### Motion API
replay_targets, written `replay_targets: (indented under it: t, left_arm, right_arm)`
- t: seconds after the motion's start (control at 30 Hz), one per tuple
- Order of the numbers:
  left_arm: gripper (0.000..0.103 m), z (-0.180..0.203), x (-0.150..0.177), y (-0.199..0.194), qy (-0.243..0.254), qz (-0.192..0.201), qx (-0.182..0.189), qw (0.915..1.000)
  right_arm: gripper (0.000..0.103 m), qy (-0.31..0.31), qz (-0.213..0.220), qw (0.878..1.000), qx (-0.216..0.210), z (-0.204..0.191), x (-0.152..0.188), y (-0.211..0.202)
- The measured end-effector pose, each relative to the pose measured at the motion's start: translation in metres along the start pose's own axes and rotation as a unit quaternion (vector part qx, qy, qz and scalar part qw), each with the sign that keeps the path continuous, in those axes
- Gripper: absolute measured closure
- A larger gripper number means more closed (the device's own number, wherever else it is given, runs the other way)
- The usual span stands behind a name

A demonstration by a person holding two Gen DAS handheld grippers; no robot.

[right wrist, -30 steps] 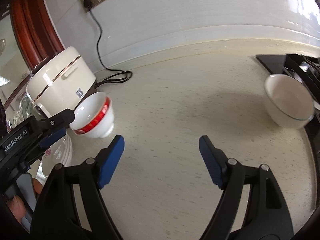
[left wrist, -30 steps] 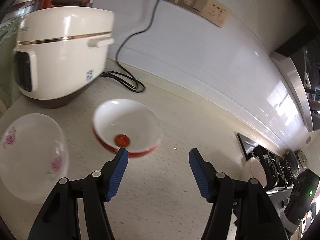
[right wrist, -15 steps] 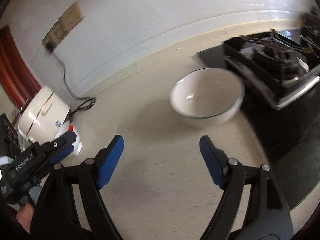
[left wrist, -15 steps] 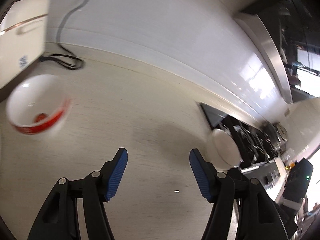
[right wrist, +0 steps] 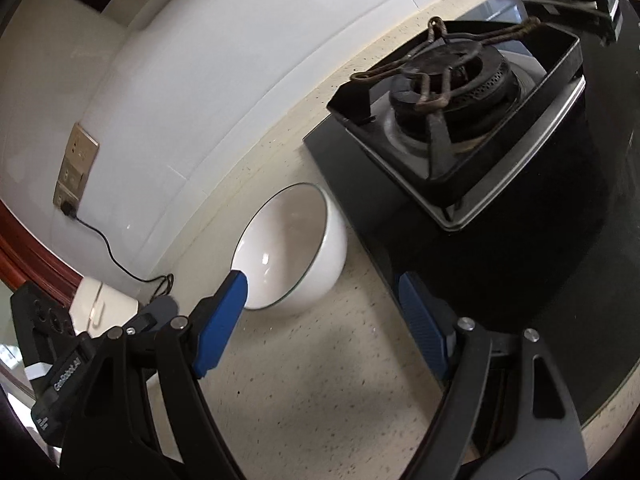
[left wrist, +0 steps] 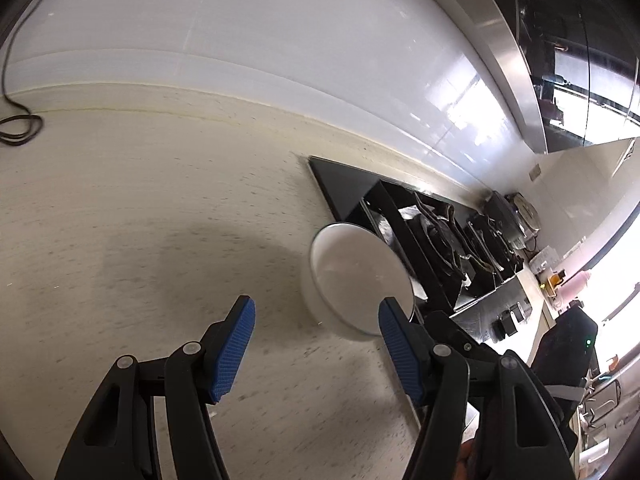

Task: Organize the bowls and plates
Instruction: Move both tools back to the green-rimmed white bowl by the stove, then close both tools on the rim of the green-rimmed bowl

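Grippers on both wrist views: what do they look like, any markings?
Both are black plastic two-finger tools with silver rivets at the linkages and blue textured pads. Left gripper; right gripper. In the right wrist view the left one's body carries white "GenRobot.AI" lettering. No sleeves visible.

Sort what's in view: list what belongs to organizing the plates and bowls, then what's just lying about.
Belongs to the job:
white bowl, on the counter beside the hob
left gripper, open, empty
right gripper, open, empty

Just there:
gas hob
wall sockets
black cord
rice cooker
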State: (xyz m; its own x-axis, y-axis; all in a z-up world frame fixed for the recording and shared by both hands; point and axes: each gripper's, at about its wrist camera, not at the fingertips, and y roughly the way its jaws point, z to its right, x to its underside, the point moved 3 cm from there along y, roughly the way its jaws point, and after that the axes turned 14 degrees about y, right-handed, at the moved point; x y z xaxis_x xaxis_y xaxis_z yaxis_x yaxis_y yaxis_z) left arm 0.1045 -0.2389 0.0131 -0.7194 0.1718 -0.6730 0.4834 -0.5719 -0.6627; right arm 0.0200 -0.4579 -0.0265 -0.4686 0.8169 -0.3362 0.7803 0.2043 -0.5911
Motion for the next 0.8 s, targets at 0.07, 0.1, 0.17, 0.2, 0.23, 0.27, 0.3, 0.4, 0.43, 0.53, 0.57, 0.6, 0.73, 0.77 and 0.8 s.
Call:
replay_targets:
  t: [0.07, 0.1, 0.17, 0.2, 0.23, 0.27, 0.3, 0.4, 0.43, 0.53, 0.57, 0.6, 0.73, 0.77, 0.8]
  left_arm:
    - [0.038, 0.003, -0.004, 0.008, 0.002, -0.005, 0.002, 1.0]
    - [0.038, 0.005, -0.007, 0.013, 0.002, -0.006, 0.001, 1.0]
    - [0.038, 0.007, -0.011, 0.02, 0.0, -0.006, 0.001, 1.0]
    - [0.038, 0.007, -0.012, 0.022, -0.001, -0.006, -0.001, 1.0]
    - [0.038, 0.007, -0.014, 0.025, -0.002, -0.007, -0.002, 1.0]
    - [0.039, 0.007, -0.015, 0.028, -0.005, -0.007, -0.002, 1.0]
    - [0.039, 0.006, -0.017, 0.031, -0.005, -0.01, 0.0, 0.9999]
    - [0.042, 0.003, -0.017, 0.038, -0.012, -0.019, -0.002, 0.9998]
    - [0.043, 0.001, -0.017, 0.042, -0.016, -0.023, -0.002, 0.9996]
    - [0.047, -0.005, -0.015, 0.05, -0.03, -0.033, -0.004, 0.999]
    - [0.048, -0.006, -0.014, 0.052, -0.033, -0.036, -0.003, 0.9988]
    - [0.05, -0.007, -0.013, 0.055, -0.034, -0.039, 0.0, 0.9986]
    - [0.053, -0.009, -0.009, 0.063, -0.04, -0.048, 0.001, 0.9981]
    - [0.054, -0.009, -0.008, 0.065, -0.04, -0.051, 0.002, 0.9979]
    - [0.058, -0.009, -0.006, 0.068, -0.039, -0.055, 0.002, 0.9977]
  right_arm:
    - [0.023, 0.008, -0.002, 1.0, -0.003, 0.003, -0.005, 0.002]
    - [0.023, 0.012, -0.003, 1.0, -0.004, 0.005, -0.008, 0.003]
    - [0.023, 0.015, -0.008, 1.0, -0.01, 0.006, -0.012, 0.004]
    - [0.023, 0.016, -0.01, 1.0, -0.013, 0.004, -0.01, 0.007]
    - [0.022, 0.017, -0.01, 1.0, -0.016, 0.004, -0.012, 0.008]
    - [0.022, 0.02, -0.01, 1.0, -0.019, 0.003, -0.014, 0.009]
    - [0.023, 0.021, -0.011, 0.999, -0.021, 0.003, -0.014, 0.011]
    - [0.023, 0.028, -0.021, 0.999, -0.026, 0.001, -0.02, 0.023]
    - [0.023, 0.029, -0.025, 0.999, -0.028, 0.0, -0.019, 0.025]
    - [0.023, 0.034, -0.041, 0.998, -0.034, 0.0, -0.017, 0.034]
    - [0.025, 0.032, -0.042, 0.998, -0.033, -0.001, -0.017, 0.037]
    - [0.027, 0.029, -0.044, 0.998, -0.032, -0.002, -0.016, 0.04]
    - [0.049, 0.024, -0.054, 0.998, -0.029, -0.002, -0.016, 0.05]
    - [0.056, 0.021, -0.057, 0.998, -0.026, -0.002, -0.015, 0.054]
    - [0.058, 0.017, -0.061, 0.998, -0.025, -0.003, -0.014, 0.057]
